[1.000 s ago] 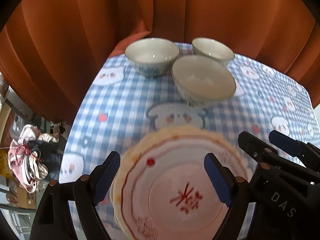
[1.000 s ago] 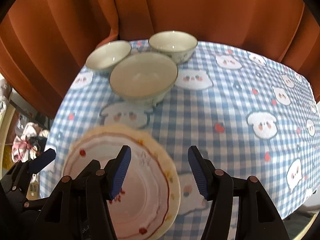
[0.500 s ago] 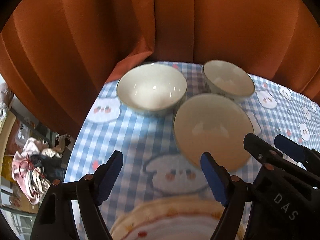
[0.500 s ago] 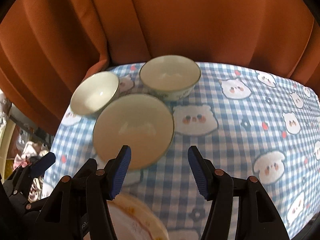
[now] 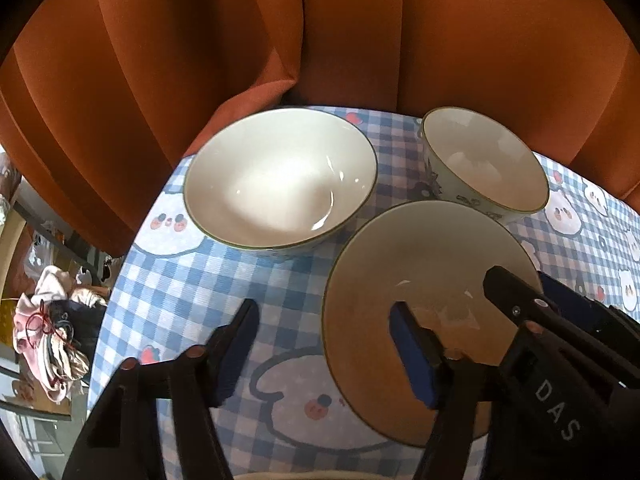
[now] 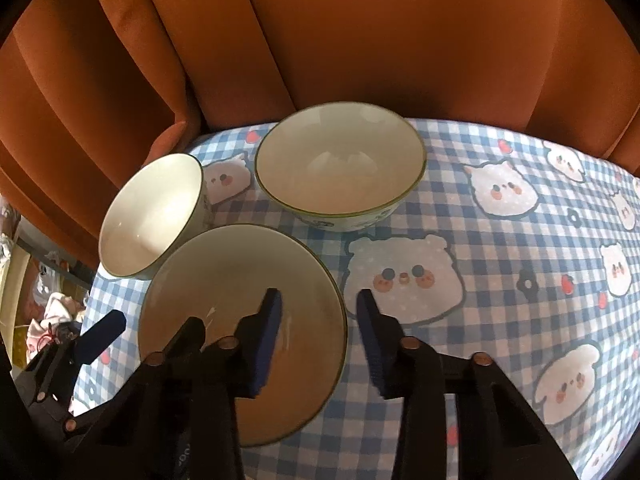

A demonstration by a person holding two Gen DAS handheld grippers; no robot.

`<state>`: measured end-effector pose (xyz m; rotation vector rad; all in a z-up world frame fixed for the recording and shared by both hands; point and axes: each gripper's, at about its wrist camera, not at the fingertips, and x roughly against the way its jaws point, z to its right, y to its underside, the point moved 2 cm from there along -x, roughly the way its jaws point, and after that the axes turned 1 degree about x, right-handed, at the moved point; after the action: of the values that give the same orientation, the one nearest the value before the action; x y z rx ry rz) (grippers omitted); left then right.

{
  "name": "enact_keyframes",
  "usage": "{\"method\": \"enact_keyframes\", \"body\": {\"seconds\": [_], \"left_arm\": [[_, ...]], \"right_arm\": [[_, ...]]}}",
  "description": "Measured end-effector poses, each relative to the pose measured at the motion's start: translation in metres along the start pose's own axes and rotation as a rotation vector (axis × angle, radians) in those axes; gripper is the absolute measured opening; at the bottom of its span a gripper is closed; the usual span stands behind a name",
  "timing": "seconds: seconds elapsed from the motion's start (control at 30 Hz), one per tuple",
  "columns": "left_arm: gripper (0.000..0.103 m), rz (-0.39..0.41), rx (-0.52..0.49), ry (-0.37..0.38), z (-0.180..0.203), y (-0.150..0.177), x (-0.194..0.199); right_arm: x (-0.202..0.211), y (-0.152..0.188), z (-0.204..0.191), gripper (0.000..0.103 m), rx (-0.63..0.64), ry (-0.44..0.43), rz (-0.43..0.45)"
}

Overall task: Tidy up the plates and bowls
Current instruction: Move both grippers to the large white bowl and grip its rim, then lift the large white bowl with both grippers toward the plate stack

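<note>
**Both grippers spread wide over the nearest bowl**

The left gripper (image 5: pixel 322 344) has its jaws wide apart and holds nothing; one blue pad (image 5: pixel 412 354) sits over the near bowl (image 5: pixel 424 264) and the other over the checked tablecloth (image 5: pixel 176 292) to its left. The right gripper (image 6: pixel 318 336) is likewise spread and empty, straddling that same bowl's right rim: one pad (image 6: pixel 266 340) lies over the bowl's inside, the other over the cloth. Whether any pad touches the bowl cannot be told. In the right wrist view the left gripper's blue tip (image 6: pixel 100 334) shows at the bowl's left side.

The near bowl (image 6: pixel 240 320) stands upright on the blue-and-white cloth printed with cartoon animal faces. Behind it stand two more white bowls with thin dark rims: the back left bowl (image 5: pixel 280 178) and the back right bowl (image 5: pixel 484 160), all three close together near the table's far edge.

Orange curtains (image 5: pixel 360 32) hang behind the table. Off its left edge lies a heap of clothes (image 5: pixel 48 336).
</note>
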<state>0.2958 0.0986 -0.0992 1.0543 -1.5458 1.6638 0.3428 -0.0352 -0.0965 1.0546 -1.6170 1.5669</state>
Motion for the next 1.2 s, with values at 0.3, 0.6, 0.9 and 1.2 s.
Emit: {"method": "enact_keyframes", "body": {"seconds": [0.3, 0.6, 0.9, 1.2], "left_arm": [[0.027, -0.026, -0.019, 0.012, 0.01, 0.001, -0.007], [0.027, -0.02, -0.047, -0.021, 0.02, 0.001, -0.001], [0.027, 0.032, -0.058, 0.011, 0.026, 0.009, 0.042], [0.027, 0.092, -0.087, 0.067, 0.03, 0.019, 0.086]], "right_arm": [[-0.014, 0.0, 0.006, 0.019, -0.009, -0.002, -0.032], [-0.007, 0.005, 0.005, 0.019, -0.029, -0.003, -0.063], [0.03, 0.008, 0.005, 0.019, -0.04, 0.029, -0.014], [0.085, 0.018, 0.007, 0.019, -0.063, 0.07, 0.065]]}}
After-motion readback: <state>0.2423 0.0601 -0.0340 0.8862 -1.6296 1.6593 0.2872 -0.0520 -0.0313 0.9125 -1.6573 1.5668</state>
